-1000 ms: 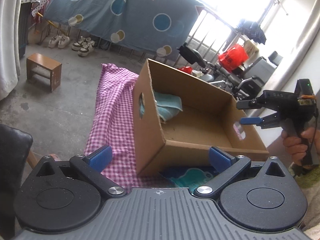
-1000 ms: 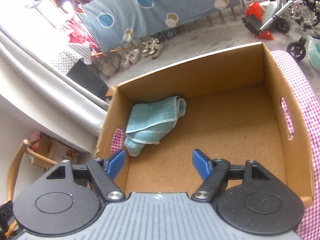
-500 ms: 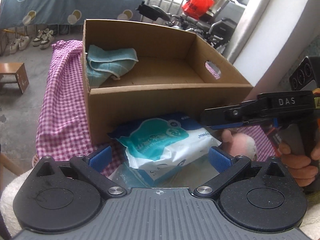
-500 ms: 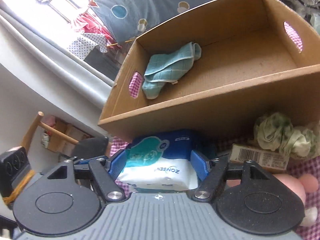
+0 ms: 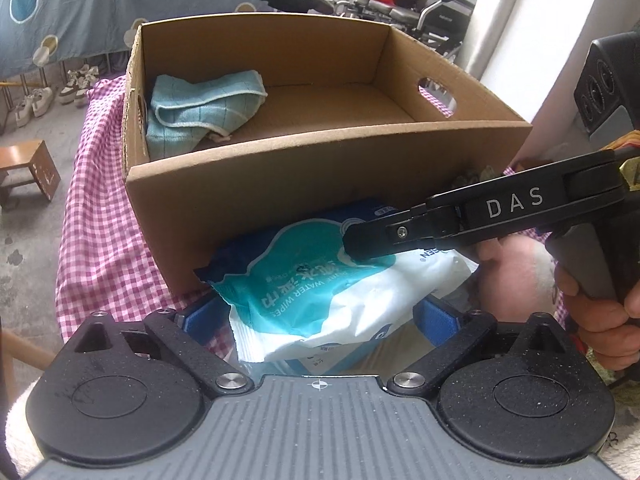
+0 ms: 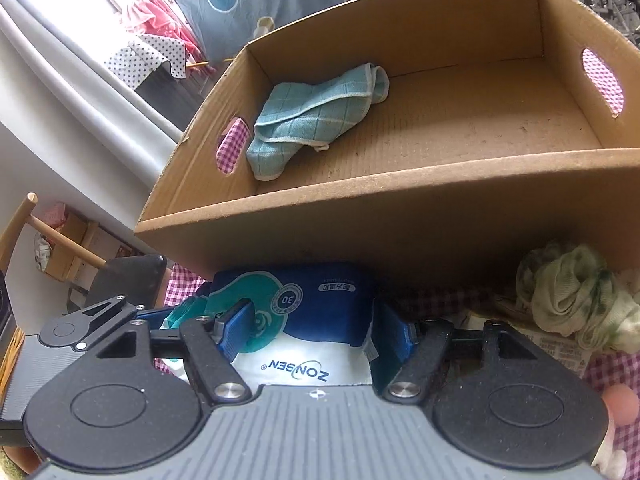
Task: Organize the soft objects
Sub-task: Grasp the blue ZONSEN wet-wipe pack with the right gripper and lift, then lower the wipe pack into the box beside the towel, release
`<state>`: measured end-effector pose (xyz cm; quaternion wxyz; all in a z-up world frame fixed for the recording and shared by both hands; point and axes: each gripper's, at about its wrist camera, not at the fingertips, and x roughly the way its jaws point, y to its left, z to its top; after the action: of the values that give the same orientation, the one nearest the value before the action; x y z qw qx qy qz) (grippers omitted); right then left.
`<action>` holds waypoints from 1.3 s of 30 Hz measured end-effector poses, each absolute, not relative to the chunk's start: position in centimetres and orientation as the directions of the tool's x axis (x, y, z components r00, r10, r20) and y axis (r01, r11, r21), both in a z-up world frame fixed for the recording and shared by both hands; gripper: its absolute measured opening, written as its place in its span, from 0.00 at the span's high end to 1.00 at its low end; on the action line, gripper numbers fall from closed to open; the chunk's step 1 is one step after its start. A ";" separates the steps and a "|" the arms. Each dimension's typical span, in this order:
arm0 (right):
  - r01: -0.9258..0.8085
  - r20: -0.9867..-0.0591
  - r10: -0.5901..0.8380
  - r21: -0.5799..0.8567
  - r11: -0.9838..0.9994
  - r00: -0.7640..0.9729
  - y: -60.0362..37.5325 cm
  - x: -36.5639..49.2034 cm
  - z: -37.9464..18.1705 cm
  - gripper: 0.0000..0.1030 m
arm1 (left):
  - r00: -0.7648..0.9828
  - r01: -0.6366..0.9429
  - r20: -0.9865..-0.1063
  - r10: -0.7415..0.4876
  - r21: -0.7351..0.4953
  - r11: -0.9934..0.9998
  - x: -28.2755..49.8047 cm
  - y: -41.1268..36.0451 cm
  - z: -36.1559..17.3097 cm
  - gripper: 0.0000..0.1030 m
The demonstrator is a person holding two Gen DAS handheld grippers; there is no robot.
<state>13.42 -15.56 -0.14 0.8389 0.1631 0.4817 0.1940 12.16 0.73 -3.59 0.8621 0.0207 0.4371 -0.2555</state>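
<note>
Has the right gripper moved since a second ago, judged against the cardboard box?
Yes. The right gripper came down from over the cardboard box to the wipes pack in front of it, closing around the pack.

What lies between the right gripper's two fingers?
The wet wipes pack sits between the closing jaws of the right gripper, seen in the right wrist view; firm pad contact is unclear.

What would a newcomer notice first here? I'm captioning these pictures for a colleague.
First the open cardboard box on the pink checked cloth, with a crumpled teal towel in its left corner. Right in front of it lies a blue and white wet wipes pack, with both hand-held grippers on it: the right hand-held gripper is closing around it, and the left hand-held gripper straddles it.
</note>
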 end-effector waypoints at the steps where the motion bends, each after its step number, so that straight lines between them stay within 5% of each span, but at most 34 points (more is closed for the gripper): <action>1: -0.169 -0.745 0.481 0.459 0.872 0.462 -15.5 13.4 -0.1 0.33 | 0.485 0.461 -0.763 -0.427 -0.191 0.866 12.1 0.7 -3.6 0.05; 17: -0.211 -0.699 0.459 0.415 0.885 0.548 -15.6 10.9 1.9 0.44 | 0.544 0.452 -0.731 -0.411 -0.157 0.878 10.0 -0.1 -2.3 0.10; 28: -0.299 -0.571 0.485 0.393 0.870 0.662 -16.0 9.0 8.4 0.45 | 0.684 0.458 -0.605 -0.408 -0.079 0.886 8.1 -0.2 3.5 0.11; 33: -0.355 -0.518 0.508 0.370 0.858 0.689 -16.1 11.6 11.8 0.45 | 0.712 0.461 -0.569 -0.412 -0.064 0.885 10.6 -0.3 7.1 0.11; 39: -0.329 -0.575 0.536 0.431 0.840 0.618 -16.6 19.8 11.3 0.45 | 0.677 0.444 -0.612 -0.409 -0.103 0.890 17.0 -0.8 7.3 0.11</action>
<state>19.80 -16.59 11.26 0.8879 0.1428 0.3631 0.2437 17.00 -0.77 7.30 0.9154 0.0271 0.3272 -0.2331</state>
